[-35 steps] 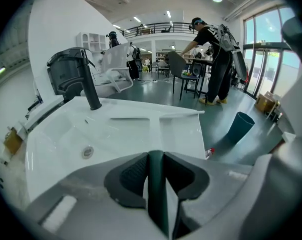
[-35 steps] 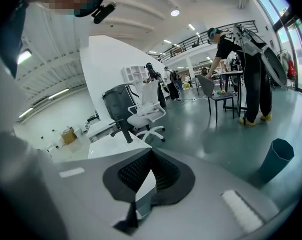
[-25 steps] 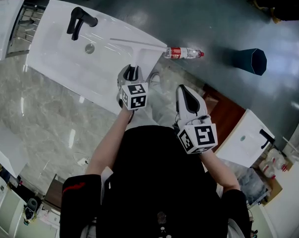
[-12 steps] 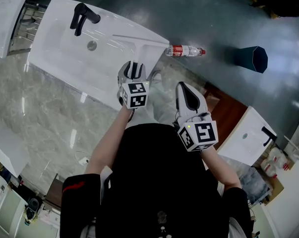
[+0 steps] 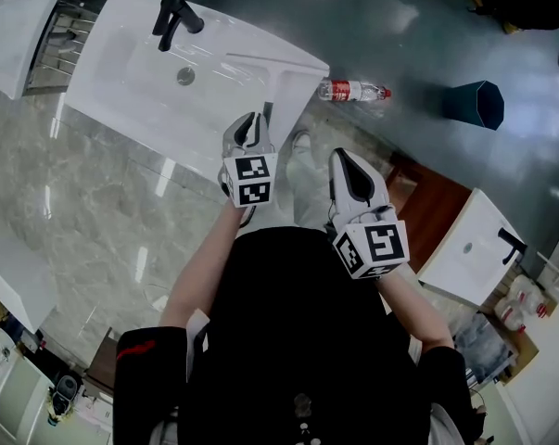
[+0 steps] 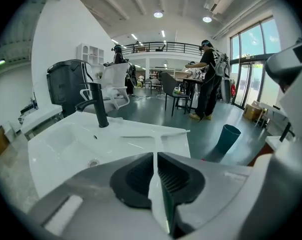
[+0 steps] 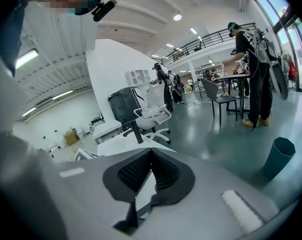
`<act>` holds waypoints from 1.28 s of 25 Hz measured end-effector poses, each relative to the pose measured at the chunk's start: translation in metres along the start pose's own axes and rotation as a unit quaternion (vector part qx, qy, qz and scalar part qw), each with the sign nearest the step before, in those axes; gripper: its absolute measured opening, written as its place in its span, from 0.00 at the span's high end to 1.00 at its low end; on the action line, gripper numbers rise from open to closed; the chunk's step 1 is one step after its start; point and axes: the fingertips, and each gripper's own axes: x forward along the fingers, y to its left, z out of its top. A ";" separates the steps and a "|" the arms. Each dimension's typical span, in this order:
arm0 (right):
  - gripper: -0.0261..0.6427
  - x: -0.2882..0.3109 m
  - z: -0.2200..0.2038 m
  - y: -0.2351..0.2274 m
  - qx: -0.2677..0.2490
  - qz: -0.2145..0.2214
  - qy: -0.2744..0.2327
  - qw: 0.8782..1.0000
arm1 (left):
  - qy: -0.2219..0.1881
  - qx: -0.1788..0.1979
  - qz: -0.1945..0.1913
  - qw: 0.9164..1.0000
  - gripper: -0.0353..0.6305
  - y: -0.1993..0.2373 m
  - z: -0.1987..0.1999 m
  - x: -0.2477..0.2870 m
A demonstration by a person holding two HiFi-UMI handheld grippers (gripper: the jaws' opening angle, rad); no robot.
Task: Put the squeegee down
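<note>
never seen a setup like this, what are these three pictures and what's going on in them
A person holds a hand gripper in each hand. The top-down picture comes from a head camera; the other two look along each gripper's jaws. Below is a white washbasin with a black tap, and a white squeegee lies flat on it. The left gripper has just been closing its jaws to a thin slit aimed at the squeegee's handle; whether they pinch it I can't tell. The right gripper is shut and empty.

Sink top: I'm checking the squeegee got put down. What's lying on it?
A white squeegee lies flat on the ledge beside the bowl; a black faucet stands at the back. The handle's near end is hidden behind the left gripper.
</note>
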 end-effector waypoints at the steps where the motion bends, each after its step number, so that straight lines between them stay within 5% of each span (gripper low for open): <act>1: 0.96 -0.002 -0.001 0.004 0.000 -0.001 -0.002 1.000 | -0.005 0.002 0.002 1.000 0.92 0.002 0.000 -0.006; 17: 0.96 -0.038 -0.010 0.067 -0.010 -0.005 -0.047 0.999 | -0.113 -0.004 -0.029 0.993 0.94 0.021 0.027 -0.124; 22: 0.96 -0.046 -0.012 0.088 -0.017 -0.001 -0.061 0.998 | -0.169 -0.018 -0.052 0.984 0.94 0.020 0.049 -0.168; 32: 0.96 -0.065 0.005 0.127 -0.041 0.008 -0.115 0.992 | -0.240 0.016 -0.063 0.969 0.94 0.021 0.067 -0.234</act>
